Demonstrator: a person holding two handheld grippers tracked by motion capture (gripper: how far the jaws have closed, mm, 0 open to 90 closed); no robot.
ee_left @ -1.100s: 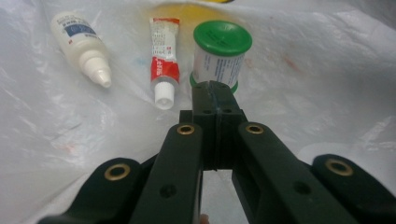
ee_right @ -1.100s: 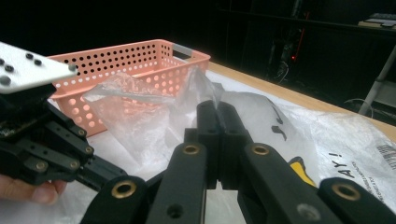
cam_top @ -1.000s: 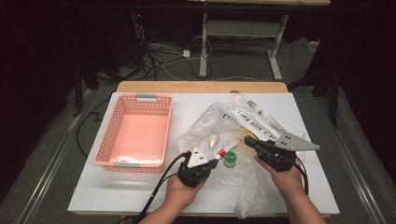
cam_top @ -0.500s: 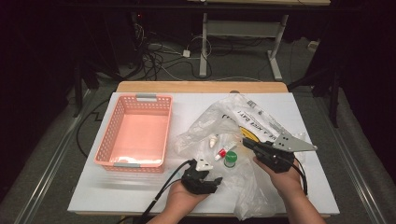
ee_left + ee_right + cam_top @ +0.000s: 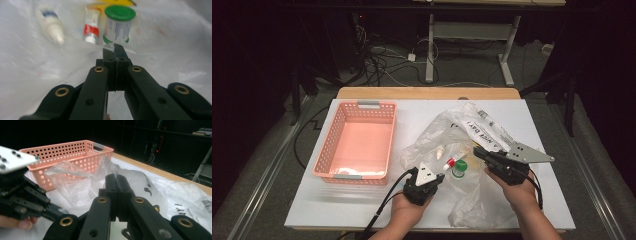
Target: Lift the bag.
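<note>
To your left sits the pink basket (image 5: 357, 142). Your left gripper (image 5: 114, 51), whose jaws have just been closing, pinches the clear plastic bag (image 5: 447, 135) just before the green-capped bottle (image 5: 118, 23). Your right gripper (image 5: 116, 178) is clamped on the bag's film.

A dim lab or recording room: a white-topped work table (image 5: 362, 210) stands on grey carpet, loose cables (image 5: 382, 65) (a whole tangle) lie on the far floor, beside a metal-legged desk frame (image 5: 467, 45).
</note>
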